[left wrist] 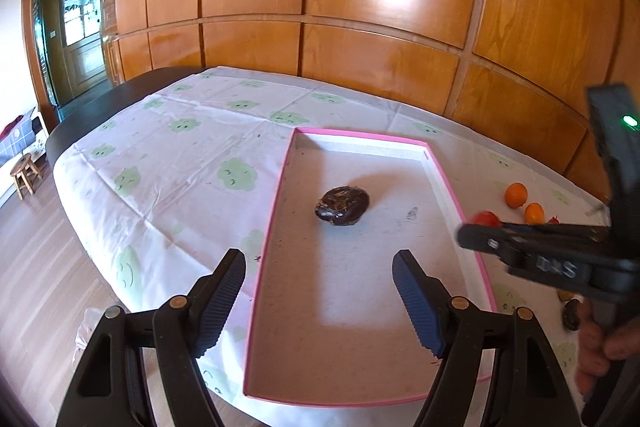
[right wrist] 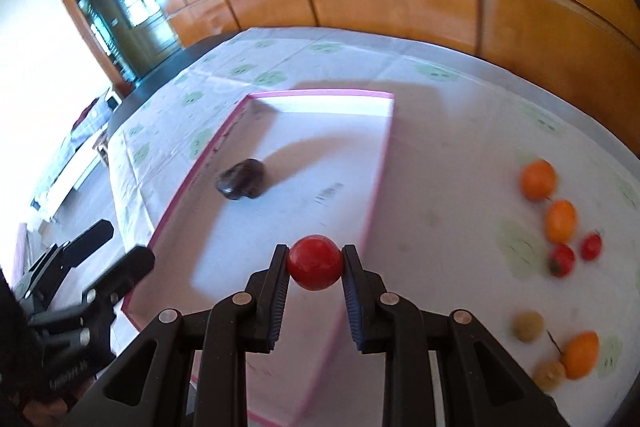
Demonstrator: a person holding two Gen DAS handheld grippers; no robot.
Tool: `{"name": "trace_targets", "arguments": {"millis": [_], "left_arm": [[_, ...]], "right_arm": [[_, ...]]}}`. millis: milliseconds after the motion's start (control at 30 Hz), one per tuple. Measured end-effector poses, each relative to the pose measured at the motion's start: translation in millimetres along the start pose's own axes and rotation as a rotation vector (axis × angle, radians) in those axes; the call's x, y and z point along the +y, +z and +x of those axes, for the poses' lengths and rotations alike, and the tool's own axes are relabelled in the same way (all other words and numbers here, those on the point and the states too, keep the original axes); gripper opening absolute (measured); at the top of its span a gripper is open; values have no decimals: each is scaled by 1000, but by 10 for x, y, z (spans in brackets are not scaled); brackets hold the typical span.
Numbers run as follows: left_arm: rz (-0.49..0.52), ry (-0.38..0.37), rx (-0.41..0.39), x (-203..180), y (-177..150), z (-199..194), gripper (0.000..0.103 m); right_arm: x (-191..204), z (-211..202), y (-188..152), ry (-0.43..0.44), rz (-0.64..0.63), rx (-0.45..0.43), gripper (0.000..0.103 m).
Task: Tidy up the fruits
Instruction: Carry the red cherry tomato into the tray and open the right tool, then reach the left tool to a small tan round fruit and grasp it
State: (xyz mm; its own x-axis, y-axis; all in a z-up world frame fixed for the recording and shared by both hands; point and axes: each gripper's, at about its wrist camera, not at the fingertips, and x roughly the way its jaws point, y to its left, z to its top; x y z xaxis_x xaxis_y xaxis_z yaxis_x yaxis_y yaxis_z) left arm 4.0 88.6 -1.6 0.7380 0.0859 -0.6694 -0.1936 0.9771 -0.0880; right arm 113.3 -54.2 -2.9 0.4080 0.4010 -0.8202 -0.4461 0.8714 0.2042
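Observation:
A pink-rimmed shallow box point(left wrist: 276, 211) point(right wrist: 378, 187) lies on the table. One dark purple fruit point(left wrist: 342, 205) point(right wrist: 241, 179) sits inside it. My right gripper point(right wrist: 315, 263) is shut on a red tomato point(right wrist: 315, 262) and holds it above the box's right rim; the tomato shows at the gripper tip in the left wrist view point(left wrist: 486, 218). My left gripper point(left wrist: 319, 287) is open and empty over the near part of the box. It also shows at the left of the right wrist view point(right wrist: 116, 243).
Loose fruits lie on the cloth right of the box: oranges point(right wrist: 538, 179) point(right wrist: 561, 220) point(right wrist: 582, 355), two small red tomatoes point(right wrist: 562, 259), tan round fruits point(right wrist: 528, 325). A wooden panel wall point(left wrist: 360, 7) stands behind the table. The table's left edge point(left wrist: 64, 135) drops to the floor.

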Motion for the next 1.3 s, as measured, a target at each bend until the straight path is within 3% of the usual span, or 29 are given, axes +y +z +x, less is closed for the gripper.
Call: {"name": "trace_targets", "arguments": {"millis": [300,567,967,1300], "left_arm": [[-8,4,24,83,-68,55,76],[3,-12,40,20,-106,82,76],[84,-70,54,-255,-156,64,76],[168,-143,64,-575,-158,12,75]], "right_arm": [[172,287,272,53,50,36,27],[97,144,150,39,60,18,28],[-533,-418,-125,-64,144,-60,30],[-1539,-1135,-498,-219,285,-115,30]]}}
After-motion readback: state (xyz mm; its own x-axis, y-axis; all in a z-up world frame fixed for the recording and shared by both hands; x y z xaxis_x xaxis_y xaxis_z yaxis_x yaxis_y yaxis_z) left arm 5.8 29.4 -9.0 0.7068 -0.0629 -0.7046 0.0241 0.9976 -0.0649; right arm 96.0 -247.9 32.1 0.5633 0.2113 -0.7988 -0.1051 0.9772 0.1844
